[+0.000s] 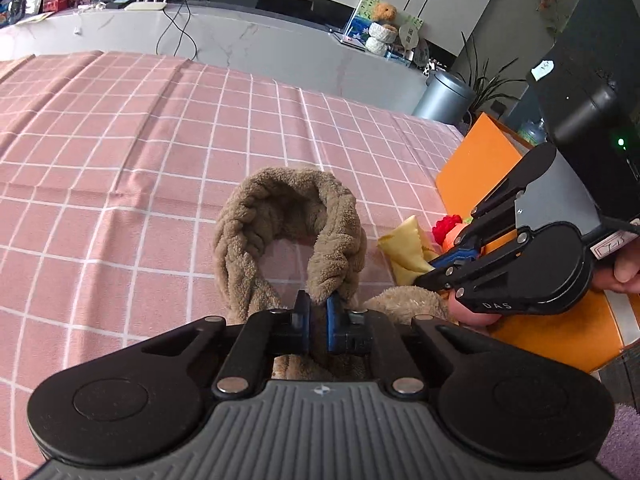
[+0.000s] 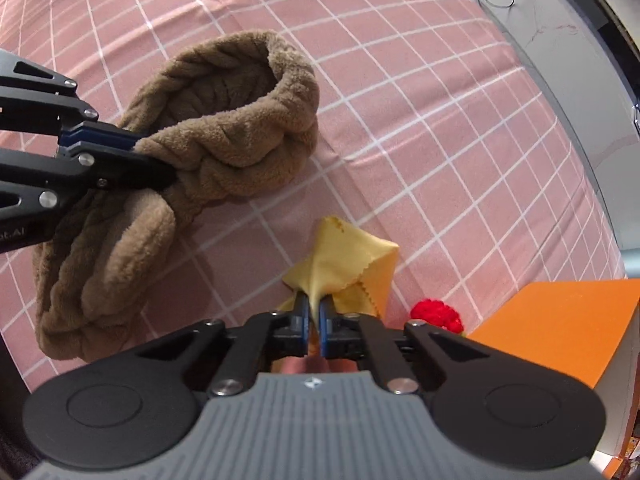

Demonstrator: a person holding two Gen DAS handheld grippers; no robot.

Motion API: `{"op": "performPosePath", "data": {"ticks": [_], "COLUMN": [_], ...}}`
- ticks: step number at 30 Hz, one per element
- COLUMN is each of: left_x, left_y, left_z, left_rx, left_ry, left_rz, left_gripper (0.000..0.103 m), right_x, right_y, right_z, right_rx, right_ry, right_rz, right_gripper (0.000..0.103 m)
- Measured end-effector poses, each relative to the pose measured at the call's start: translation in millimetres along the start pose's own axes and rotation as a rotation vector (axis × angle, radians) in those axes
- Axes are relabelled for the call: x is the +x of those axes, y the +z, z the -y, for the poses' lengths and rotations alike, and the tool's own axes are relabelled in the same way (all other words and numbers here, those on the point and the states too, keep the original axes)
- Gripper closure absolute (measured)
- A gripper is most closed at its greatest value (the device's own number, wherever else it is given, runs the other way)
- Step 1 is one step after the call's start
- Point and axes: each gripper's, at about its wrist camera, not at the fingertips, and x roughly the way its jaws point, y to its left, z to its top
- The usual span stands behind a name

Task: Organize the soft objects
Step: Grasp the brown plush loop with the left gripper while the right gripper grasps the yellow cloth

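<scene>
A brown plush braided scarf (image 1: 288,220) lies looped on the pink checked cloth (image 1: 140,152). My left gripper (image 1: 318,308) is shut on one end of it; in the right wrist view the left gripper (image 2: 138,152) bites the brown scarf (image 2: 224,136) from the left. My right gripper (image 2: 315,312) is shut on a yellow cloth (image 2: 344,260), lifting it into a peak. The right gripper (image 1: 430,272) shows in the left wrist view at the yellow cloth (image 1: 408,248), right of the scarf.
A red knitted flower (image 2: 438,314) lies beside an orange box (image 2: 560,328) at the table's right edge; both show in the left wrist view, flower (image 1: 446,228) and box (image 1: 476,168). A grey bin (image 1: 444,96) and a counter (image 1: 240,40) stand behind.
</scene>
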Motion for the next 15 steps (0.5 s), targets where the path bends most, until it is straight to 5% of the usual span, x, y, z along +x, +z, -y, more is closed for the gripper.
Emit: {"op": "performPosePath", "data": {"ticks": [12, 15], "left_x": [-31.1, -32.9], "left_y": [0.5, -4.1], "left_z": [-3.3, -10.2], "left_rx": [0.008, -0.030], "left_ry": [0.068, 0.094], "left_rz": [0.008, 0.017], "left_gripper": [0.086, 0.060], "right_x": [-51.0, -42.4], "right_y": [-6.3, -5.3], "right_z": [-21.3, -35.3], "right_rx": [0.237, 0.297], "right_ry": [0.149, 0.201], "right_rz": [0.238, 0.257], "right_gripper": [0.101, 0.101]}}
